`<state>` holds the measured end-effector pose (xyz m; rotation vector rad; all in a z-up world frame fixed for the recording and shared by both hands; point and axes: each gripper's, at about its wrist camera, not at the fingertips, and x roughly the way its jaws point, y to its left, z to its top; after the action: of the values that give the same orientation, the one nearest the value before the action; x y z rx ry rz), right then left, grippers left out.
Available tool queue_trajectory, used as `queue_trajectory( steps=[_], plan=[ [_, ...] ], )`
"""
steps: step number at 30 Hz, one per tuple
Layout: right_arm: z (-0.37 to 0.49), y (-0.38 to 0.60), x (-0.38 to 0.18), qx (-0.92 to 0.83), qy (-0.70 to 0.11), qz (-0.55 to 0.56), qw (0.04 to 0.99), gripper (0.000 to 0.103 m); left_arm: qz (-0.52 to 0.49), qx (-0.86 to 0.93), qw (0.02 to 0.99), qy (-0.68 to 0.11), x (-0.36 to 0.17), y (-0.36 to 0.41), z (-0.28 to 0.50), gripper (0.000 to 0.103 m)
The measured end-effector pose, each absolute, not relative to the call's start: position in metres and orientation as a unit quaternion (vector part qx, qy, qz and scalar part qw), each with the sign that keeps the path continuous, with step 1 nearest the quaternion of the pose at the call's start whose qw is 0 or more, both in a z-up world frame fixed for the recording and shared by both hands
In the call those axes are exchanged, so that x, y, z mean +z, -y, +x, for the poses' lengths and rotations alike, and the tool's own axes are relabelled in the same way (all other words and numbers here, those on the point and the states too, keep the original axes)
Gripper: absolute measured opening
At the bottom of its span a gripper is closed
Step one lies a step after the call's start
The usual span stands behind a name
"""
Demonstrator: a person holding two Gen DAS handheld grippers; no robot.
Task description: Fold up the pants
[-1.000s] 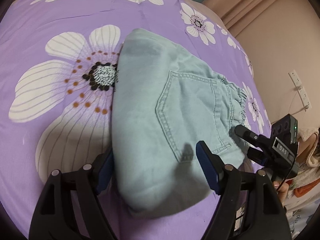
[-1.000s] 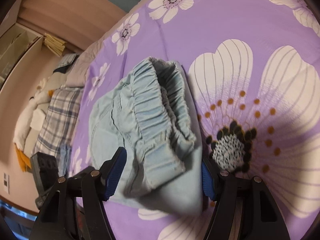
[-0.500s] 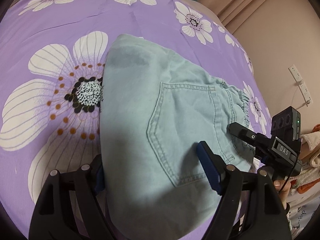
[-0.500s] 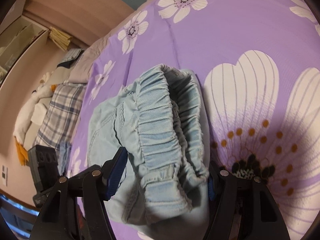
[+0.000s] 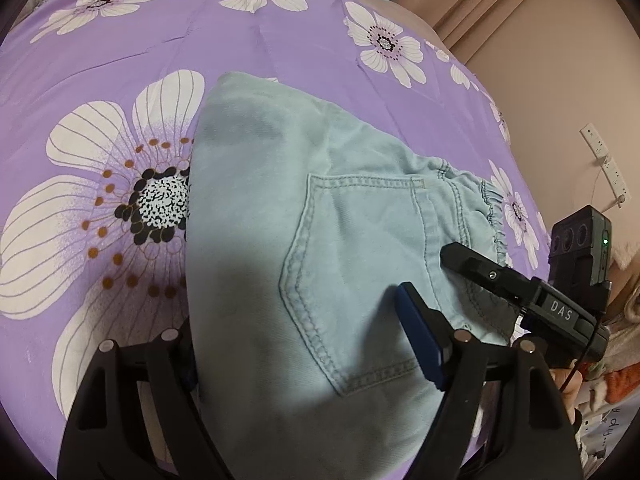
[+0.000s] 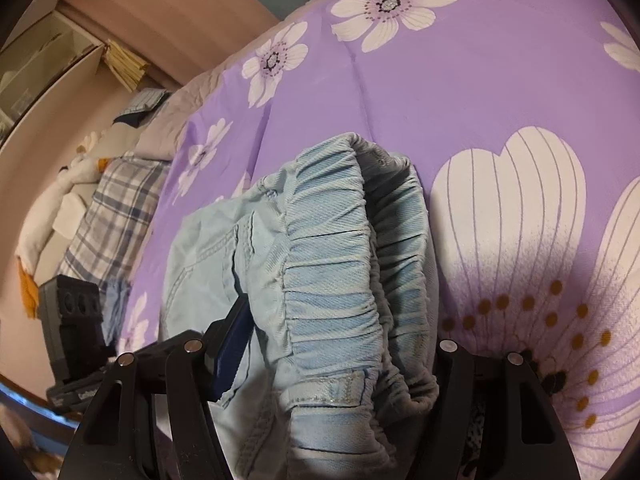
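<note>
Matt pale denim pants (image 5: 280, 240), smooth cotton-like floral bedsheet (image 5: 280, 40), black plastic claw (image 5: 304, 344)

Purple bedsheet (image 5: 280, 40) printed with white flowers (image 5: 116, 184) covers the bed. Far left in the right wrist view: plaid cloth (image 6: 116, 204). Right wall: power strip (image 5: 606, 164).

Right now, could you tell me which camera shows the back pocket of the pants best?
The left wrist view: the back pocket lies flat and whole there, stitching visible all round, though part is in shadow. The right wrist view shows mostly the gathered waistband; of the pocket only a bit of seam shows at the left.
</note>
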<state>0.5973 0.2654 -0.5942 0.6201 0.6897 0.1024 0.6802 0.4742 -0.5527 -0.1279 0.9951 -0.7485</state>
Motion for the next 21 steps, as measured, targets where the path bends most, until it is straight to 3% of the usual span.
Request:
queue_trajectory(
  steps=[7, 21],
  plan=[
    [0.591, -0.279, -0.587, 0.029, -0.329, 0.267, 0.905, 0.051, -0.051, -0.344, 0.815, -0.464, -0.550, -0.473, 0.674, 0.066],
    [0.575, -0.310, -0.568, -0.005, -0.315, 0.203, 0.927, 0.041, -0.039, -0.333, 0.826, -0.454, -0.540, -0.476, 0.653, 0.050]
  ],
)
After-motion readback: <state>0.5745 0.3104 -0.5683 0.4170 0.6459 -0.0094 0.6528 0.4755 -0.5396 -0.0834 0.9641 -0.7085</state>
